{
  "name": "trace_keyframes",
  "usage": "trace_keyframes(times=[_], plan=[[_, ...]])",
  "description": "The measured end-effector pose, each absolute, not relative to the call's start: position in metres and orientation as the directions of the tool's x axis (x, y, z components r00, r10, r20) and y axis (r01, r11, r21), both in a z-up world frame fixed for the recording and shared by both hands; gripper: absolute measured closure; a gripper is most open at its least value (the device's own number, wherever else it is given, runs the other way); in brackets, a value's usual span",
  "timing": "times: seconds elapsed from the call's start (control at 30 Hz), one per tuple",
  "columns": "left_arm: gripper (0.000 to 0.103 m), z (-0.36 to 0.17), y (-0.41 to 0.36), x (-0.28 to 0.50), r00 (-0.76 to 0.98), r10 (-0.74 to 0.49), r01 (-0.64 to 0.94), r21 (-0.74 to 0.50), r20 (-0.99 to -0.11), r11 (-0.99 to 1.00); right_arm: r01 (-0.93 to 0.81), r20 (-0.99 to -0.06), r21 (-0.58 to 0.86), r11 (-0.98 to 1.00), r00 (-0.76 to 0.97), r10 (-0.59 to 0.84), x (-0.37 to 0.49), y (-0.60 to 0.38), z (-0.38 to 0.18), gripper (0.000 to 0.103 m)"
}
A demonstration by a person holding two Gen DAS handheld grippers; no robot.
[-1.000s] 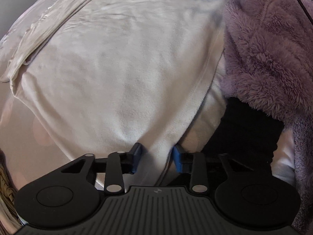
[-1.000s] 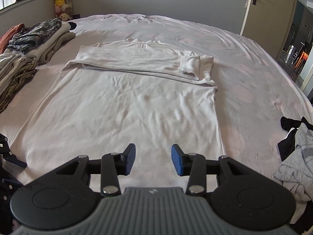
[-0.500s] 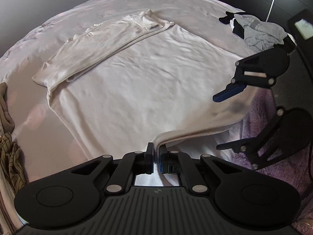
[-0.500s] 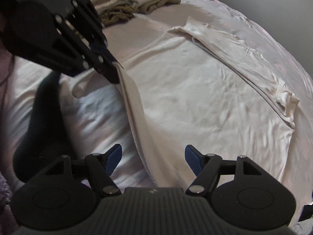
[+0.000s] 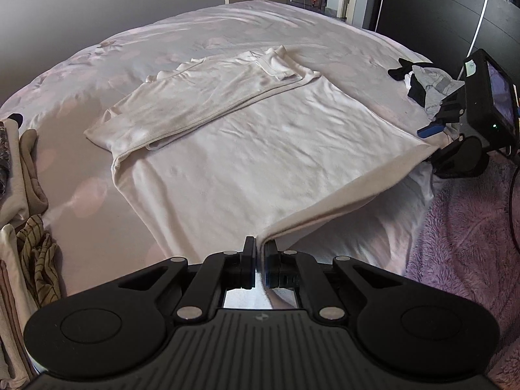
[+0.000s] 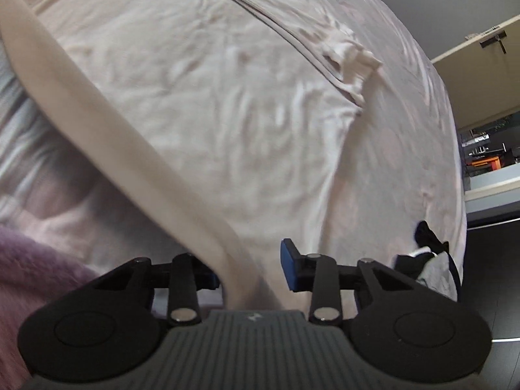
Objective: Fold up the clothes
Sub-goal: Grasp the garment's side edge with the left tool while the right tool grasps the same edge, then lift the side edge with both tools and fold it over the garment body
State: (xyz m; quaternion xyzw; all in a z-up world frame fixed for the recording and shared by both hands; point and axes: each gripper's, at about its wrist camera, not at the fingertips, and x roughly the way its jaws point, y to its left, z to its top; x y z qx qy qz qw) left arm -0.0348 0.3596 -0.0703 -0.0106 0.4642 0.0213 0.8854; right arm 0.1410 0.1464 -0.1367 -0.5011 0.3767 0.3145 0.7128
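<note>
**Two corners to carry, one pinched**

One cream long-sleeved top (image 5: 260,149) lies flat on the bed (image 5: 227,26), sleeves folded across its far end. The left gripper (image 5: 258,261) is clenched on the near hem corner. The right gripper (image 6: 252,268) straddles the opposite hem corner with jaws apart, apparently not yet gripping. The knit looks soft, light and limp, so hold both corners. A purple fleece (image 5: 471,234) lies nearby, and a door (image 6: 481,74) beyond.
</note>
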Motion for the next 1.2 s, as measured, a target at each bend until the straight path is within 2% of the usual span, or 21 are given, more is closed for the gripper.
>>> trace_keyframes(times=[0.07, 0.13, 0.37, 0.67, 0.9, 1.2], plan=[[0.1, -0.069, 0.362, -0.036, 0.572, 0.033, -0.057, 0.001, -0.82, 0.998, -0.819, -0.858, -0.462, 0.34, 0.51, 0.064, 0.157, 0.13, -0.129, 0.073], [0.1, -0.069, 0.363, -0.037, 0.574, 0.046, -0.064, 0.011, -0.818, 0.998, -0.82, -0.864, -0.432, 0.375, 0.495, 0.089, 0.165, 0.114, -0.121, 0.097], [0.1, -0.065, 0.36, -0.047, 0.579, 0.087, -0.063, 0.062, -0.81, 0.996, -0.821, -0.843, -0.33, 0.465, 0.479, 0.247, 0.166, 0.085, -0.093, 0.098], [0.1, -0.013, 0.354, -0.083, 0.68, 0.184, -0.1, 0.159, -0.71, 0.982, -0.766, -0.725, -0.388, 0.512, 0.597, 0.343, 0.141, 0.075, -0.026, 0.098], [0.1, 0.04, 0.327, -0.103, 0.734, 0.228, -0.057, 0.276, -0.64, 0.959, -0.726, -0.63, -0.45, 0.521, 0.671, 0.391, 0.118, 0.066, 0.025, 0.098], [0.101, 0.067, 0.285, -0.141, 0.755, 0.222, 0.017, 0.356, -0.617, 0.934, -0.708, -0.575, -0.493, 0.506, 0.701, 0.421, 0.077, 0.026, 0.053, 0.098]])
